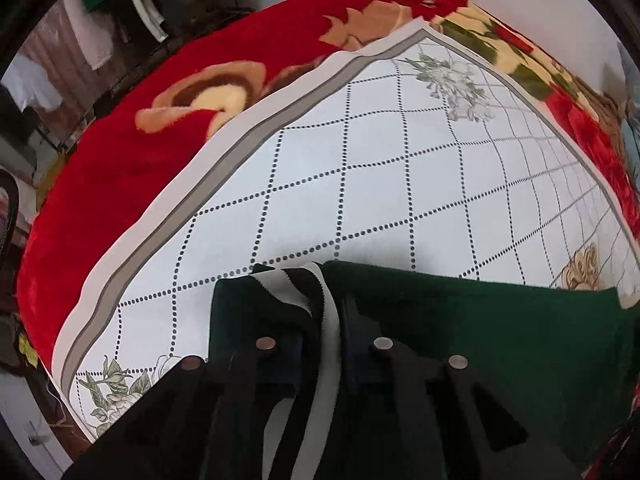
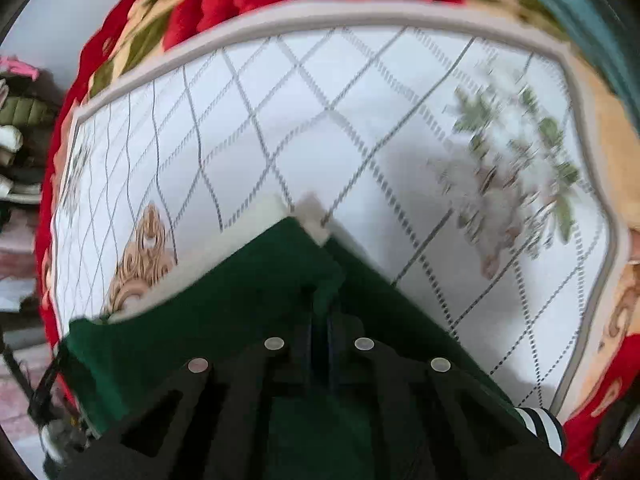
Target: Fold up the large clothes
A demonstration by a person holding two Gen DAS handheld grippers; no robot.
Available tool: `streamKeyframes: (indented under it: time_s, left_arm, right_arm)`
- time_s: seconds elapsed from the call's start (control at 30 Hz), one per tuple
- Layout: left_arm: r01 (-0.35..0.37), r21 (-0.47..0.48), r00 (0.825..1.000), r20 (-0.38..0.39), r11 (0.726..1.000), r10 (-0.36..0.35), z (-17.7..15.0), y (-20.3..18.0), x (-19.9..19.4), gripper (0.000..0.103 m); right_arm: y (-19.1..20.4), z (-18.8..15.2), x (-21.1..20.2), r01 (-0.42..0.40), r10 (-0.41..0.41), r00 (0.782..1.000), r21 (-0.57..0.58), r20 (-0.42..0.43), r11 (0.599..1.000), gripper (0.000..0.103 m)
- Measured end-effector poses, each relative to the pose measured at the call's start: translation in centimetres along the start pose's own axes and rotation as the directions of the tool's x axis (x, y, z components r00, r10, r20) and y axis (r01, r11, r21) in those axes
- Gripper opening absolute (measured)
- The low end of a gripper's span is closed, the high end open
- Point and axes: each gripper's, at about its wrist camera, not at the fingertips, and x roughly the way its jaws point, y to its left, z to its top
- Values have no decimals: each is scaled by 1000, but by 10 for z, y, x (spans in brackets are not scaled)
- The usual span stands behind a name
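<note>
Dark green fabric, a heavy garment [image 1: 480,340] with a black-and-white striped trim [image 1: 320,320], is laid along the 6 o'clock edge of a white mat [image 1: 360,180] printed with a dotted lattice. The mat is spread over a red floral blanket [image 1: 120,168]. In the left wrist view the garment is extended from the fingers toward 3 o'clock.

The left gripper [image 1: 326,332] is clamped on the striped trim, which is seen running up between its fingers. The right gripper [image 2: 320,332] is closed on a green fold of the garment. A cream lining [image 2: 316,216] is exposed at the corner toward 12 o'clock. A second piece of striped trim [image 2: 540,424] is visible at 4 o'clock in the right wrist view. That view is blurred, so the depth of the right-hand bite can only be presumed adequate.

The step in hand is judged to be a carried fold with both edges pinched.

- Both grips should be kept firm until the fabric is laid down.
- The two held points should be kept level, so that the span between them is not allowed to sag or twist.
- The edge should be lowered toward 12 o'clock, onto the mat.
- The lining should be turned under before release.
</note>
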Motion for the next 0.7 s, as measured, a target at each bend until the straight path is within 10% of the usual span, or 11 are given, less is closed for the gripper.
streamKeyframes:
  time_s: [0.17,0.37,0.47,0.53,0.7]
  left_arm:
    - [13,-11,997,-73,1000,-14,8,4,30,17]
    - [-6,-7,996,-87,1000,5,11,6,-1,27]
    - [-17,-7,999,-38,1000,17,6,6,-28,52]
    - [-20,-14,1000,-14,1000,20,3,4,-40,91]
    - [-57,-14,998,7,998,57,-7,-24,-55,91]
  right_arm:
    - [-15,14,-1,30,-38,998,136,50,990,4]
    - [-39,22,-11,-91,98,995,221,-18,971,19]
    - [-46,0,-62,-92,83,995,179,60,979,53]
    - [-47,-21,-84,-78,68,995,149,72,986,53]
    - [-51,-59,-58,-160,167,985,157,-34,975,50]
